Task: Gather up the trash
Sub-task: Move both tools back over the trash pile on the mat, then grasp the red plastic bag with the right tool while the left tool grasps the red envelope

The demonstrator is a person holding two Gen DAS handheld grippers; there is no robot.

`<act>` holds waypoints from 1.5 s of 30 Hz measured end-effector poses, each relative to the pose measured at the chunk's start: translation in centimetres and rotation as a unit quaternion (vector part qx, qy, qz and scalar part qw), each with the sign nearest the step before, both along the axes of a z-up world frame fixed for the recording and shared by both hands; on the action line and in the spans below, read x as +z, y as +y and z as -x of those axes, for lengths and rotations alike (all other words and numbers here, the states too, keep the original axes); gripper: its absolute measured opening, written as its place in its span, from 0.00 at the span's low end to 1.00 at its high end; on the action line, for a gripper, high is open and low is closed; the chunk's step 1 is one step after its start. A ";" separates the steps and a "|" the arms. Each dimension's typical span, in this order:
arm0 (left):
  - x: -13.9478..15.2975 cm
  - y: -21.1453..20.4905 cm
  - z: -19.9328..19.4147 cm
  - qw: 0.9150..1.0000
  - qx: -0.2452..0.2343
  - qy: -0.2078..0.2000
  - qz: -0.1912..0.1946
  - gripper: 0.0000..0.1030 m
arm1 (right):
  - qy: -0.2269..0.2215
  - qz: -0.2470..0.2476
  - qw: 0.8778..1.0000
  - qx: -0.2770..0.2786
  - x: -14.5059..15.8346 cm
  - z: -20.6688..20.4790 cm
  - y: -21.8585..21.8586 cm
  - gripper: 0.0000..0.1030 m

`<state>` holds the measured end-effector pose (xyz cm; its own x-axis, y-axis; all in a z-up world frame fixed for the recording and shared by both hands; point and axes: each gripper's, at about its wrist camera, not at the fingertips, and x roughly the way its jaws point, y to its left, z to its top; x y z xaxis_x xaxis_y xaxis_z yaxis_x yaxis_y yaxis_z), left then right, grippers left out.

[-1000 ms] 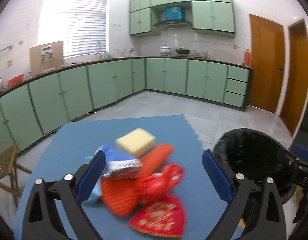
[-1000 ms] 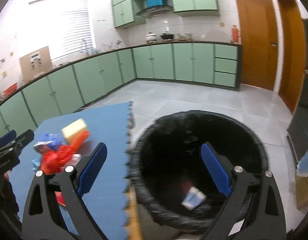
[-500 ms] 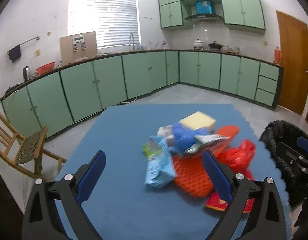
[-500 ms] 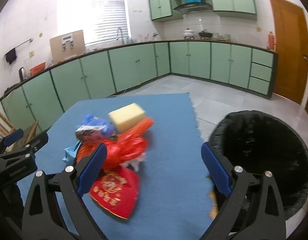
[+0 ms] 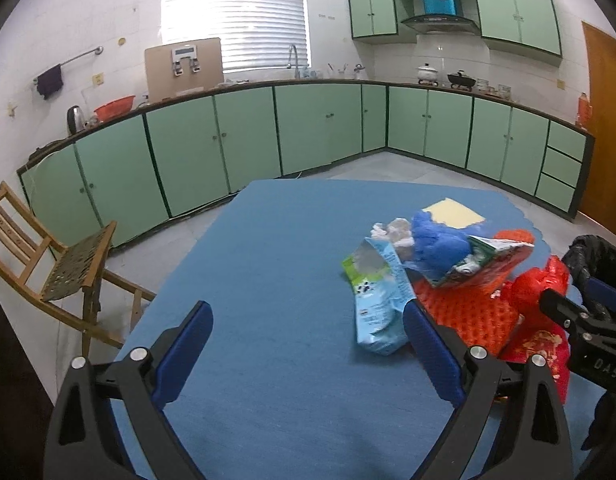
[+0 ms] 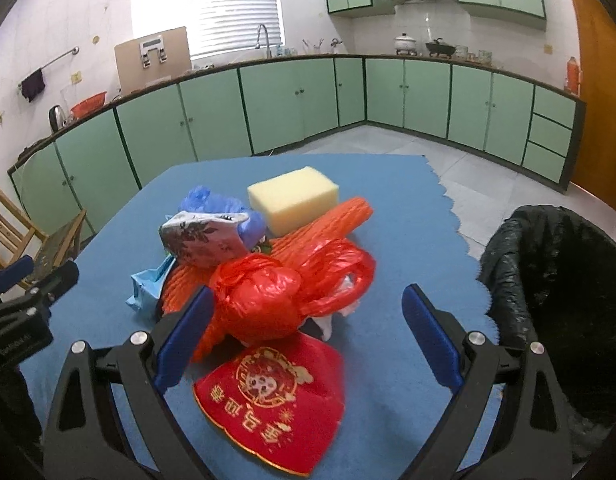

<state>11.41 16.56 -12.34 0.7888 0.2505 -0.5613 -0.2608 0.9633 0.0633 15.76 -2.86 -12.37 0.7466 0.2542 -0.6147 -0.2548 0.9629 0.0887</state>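
Two grippers, left (image 5: 306,354) and right (image 6: 304,344), both with jaws spread wide and empty, above blue mat (image 5: 276,264). Trash heaped on mat: red bag (image 6: 268,300), red pouch (image 6: 276,400) with illegible gold print, sponge (image 6: 294,198), blue packet (image 5: 377,300). Bin (image 6: 563,280) beside mat, cut off at right.

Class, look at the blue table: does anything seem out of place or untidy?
Yes. A jumble of trash lies heaped on the blue mat: a knotted red plastic bag, crumpled wrappers and a yellow sponge, all outside the black-lined bin.
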 end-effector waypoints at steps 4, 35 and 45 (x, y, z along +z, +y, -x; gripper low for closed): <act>-0.3 0.4 -0.1 1.000 0.003 0.004 0.002 0.91 | 0.016 -0.005 1.000 0.019 -0.7 -0.6 0.5 0.74; -1.3 -10.1 0.6 0.992 -0.116 0.022 0.036 0.91 | 0.001 -0.042 0.999 -0.013 1.1 4.5 -9.7 0.32; -3.4 -14.2 -0.5 0.985 -0.158 0.052 0.040 0.91 | 0.004 -0.050 0.998 -0.047 0.7 5.7 -13.3 0.32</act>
<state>11.89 2.40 -15.71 0.7579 -0.0473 -0.6507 0.0577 0.9983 -0.0054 10.04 -16.18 -11.65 0.7657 0.2437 -0.5952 -0.1627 0.9687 0.1873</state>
